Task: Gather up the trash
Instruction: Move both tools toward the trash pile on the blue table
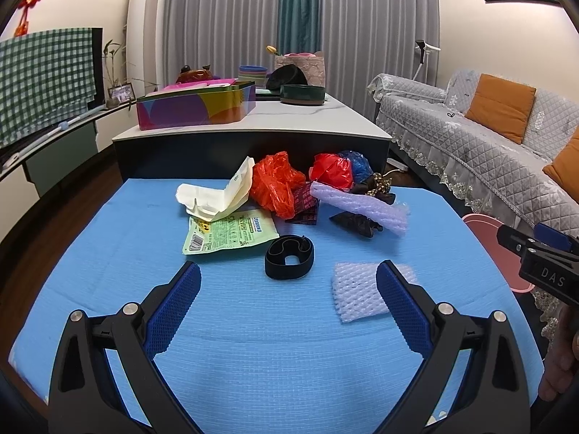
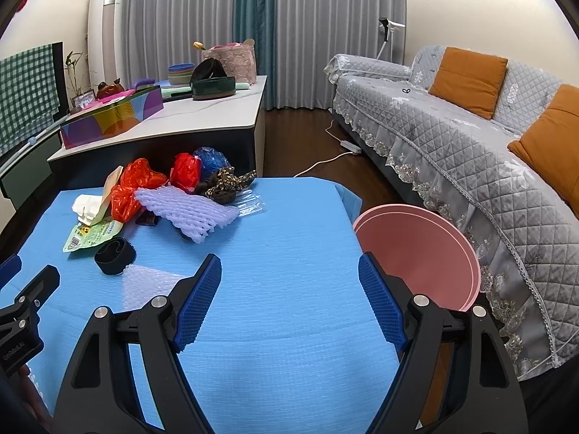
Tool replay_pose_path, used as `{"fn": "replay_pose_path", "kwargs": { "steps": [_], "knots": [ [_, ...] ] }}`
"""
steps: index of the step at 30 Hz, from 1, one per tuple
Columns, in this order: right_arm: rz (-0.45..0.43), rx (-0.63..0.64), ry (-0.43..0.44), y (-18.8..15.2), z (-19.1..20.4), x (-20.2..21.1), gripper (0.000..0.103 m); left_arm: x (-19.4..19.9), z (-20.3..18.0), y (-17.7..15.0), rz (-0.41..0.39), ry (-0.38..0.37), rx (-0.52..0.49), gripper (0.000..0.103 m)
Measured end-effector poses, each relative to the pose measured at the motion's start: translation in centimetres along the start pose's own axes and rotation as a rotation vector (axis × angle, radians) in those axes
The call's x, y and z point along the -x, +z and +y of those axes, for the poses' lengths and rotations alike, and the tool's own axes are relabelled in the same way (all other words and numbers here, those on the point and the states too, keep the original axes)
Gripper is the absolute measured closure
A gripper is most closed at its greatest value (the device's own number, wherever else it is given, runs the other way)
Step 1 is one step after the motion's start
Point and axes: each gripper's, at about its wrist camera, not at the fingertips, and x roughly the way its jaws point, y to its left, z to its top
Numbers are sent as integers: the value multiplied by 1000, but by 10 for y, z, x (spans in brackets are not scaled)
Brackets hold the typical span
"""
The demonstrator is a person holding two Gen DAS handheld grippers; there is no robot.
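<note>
I am holding the left gripper (image 1: 288, 282) released above the blue table cover (image 1: 253, 343), its jaws standing wide with nothing between them. Just ahead of its fingertips a black elastic band (image 1: 288, 256) is lying flat, and a white foam net sleeve (image 1: 356, 294) is sitting right beside its right finger. Further ahead the trash is piling up: a green printed packet (image 1: 231, 235), a cream paper wrapper (image 1: 217, 199), orange-red plastic bags (image 1: 275, 184), a lilac foam net (image 1: 358, 206) and dark scraps.

I am keeping the right gripper (image 2: 289, 282) released too, hovering over bare cover with nothing in its jaws. A pink basin (image 2: 416, 249) is sitting just off the table edge, beside its right finger; the part of its inside that I can see is holding nothing.
</note>
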Motion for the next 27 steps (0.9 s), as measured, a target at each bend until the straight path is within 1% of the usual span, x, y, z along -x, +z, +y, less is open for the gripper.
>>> {"fn": "replay_pose_path", "kwargs": {
  "steps": [4, 8, 13, 15, 20, 22, 23, 25, 27],
  "knots": [
    [-1, -5, 4, 0, 0, 0, 26, 0, 0, 0, 0, 0, 1, 9],
    [-19, 31, -23, 1, 1, 1, 26, 0, 0, 0, 0, -1, 1, 9],
    [-20, 16, -8, 0, 2, 1, 26, 0, 0, 0, -1, 0, 1, 9],
    [-25, 21, -7, 1, 2, 1, 28, 0, 0, 0, -1, -1, 2, 9],
    [-51, 48, 0, 1, 7, 3, 37, 0, 1, 1, 3, -3, 13, 9],
    [-39, 55, 17, 2, 10, 0, 42, -2, 4, 1, 7, -1, 19, 15],
    [-38, 63, 23, 3, 12, -2, 43, -4, 6, 1, 7, 2, 22, 16],
    [-58, 70, 44, 6, 18, -6, 44, -9, 10, 4, 12, 15, 30, 23],
    [-72, 74, 66, 10, 24, -10, 44, -16, 17, 6, 18, 27, 42, 28]
  ]
}}
